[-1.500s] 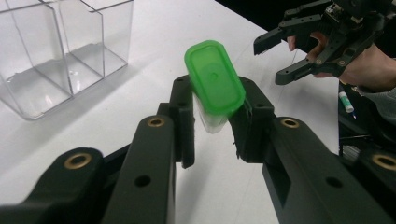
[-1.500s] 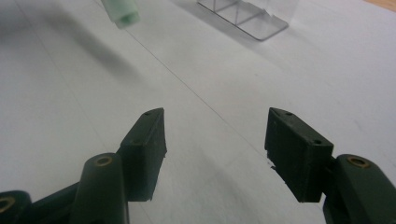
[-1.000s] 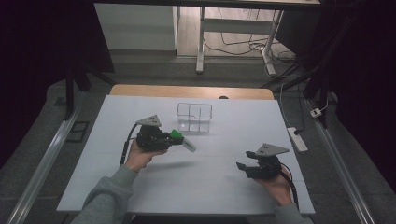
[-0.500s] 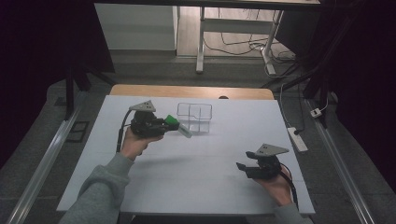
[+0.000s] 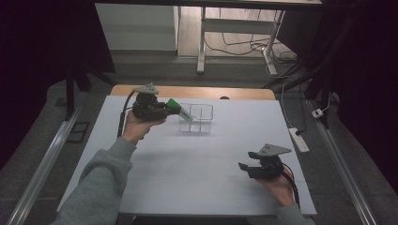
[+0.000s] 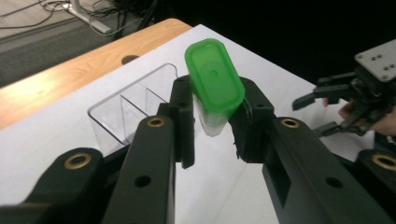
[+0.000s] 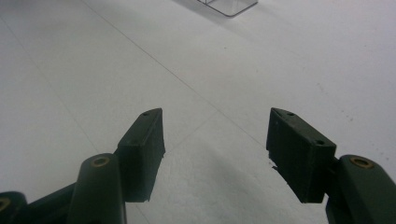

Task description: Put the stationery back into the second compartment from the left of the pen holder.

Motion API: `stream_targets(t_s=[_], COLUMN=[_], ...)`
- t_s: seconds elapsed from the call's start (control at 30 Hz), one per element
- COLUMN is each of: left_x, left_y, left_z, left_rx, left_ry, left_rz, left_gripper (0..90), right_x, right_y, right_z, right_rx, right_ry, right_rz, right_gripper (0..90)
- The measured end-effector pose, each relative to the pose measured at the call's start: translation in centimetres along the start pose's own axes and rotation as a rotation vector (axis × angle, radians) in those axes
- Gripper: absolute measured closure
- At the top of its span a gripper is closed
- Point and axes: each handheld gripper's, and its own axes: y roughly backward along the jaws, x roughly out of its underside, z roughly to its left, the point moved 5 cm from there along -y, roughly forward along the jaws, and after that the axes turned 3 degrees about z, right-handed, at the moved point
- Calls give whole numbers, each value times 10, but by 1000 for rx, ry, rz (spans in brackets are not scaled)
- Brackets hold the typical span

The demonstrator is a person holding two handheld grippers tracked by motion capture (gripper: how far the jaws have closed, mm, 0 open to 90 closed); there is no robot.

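My left gripper (image 5: 165, 109) (image 6: 212, 126) is shut on a small clear container with a green lid (image 5: 174, 107) (image 6: 214, 79). It holds the container in the air, tilted, at the left edge of a clear plastic organizer box (image 5: 197, 118) (image 6: 128, 100) with several compartments. The box stands at the far middle of the white table (image 5: 187, 164). Low over the near right part of the table, my right gripper (image 5: 246, 163) (image 7: 215, 149) is open with nothing between its jaws; it also appears in the left gripper view (image 6: 322, 109).
A wooden strip (image 5: 197, 92) runs along the table's far edge. A power strip (image 5: 299, 139) and cables lie on the floor at the right. A corner of the organizer box (image 7: 229, 5) appears at the top of the right gripper view.
My left gripper has carried the green-lidded container up and away from the near left, over to the organizer box's left edge. The right gripper has stayed put.
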Motion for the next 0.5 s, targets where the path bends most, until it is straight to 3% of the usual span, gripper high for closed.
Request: stream_targets(t_s=[0.17, 0.5], left_x=[-9, -17], left_y=[-10, -36], left_z=[7, 25], left_rx=[-31, -69], left_ry=[-6, 25], left_rz=[21, 61], left_gripper=[711, 711], right_x=[1, 1], right_y=[0, 0], right_z=[-1, -1], right_rx=[-5, -4], right_ry=[0, -6], right_rz=[0, 4], right_gripper=[361, 358])
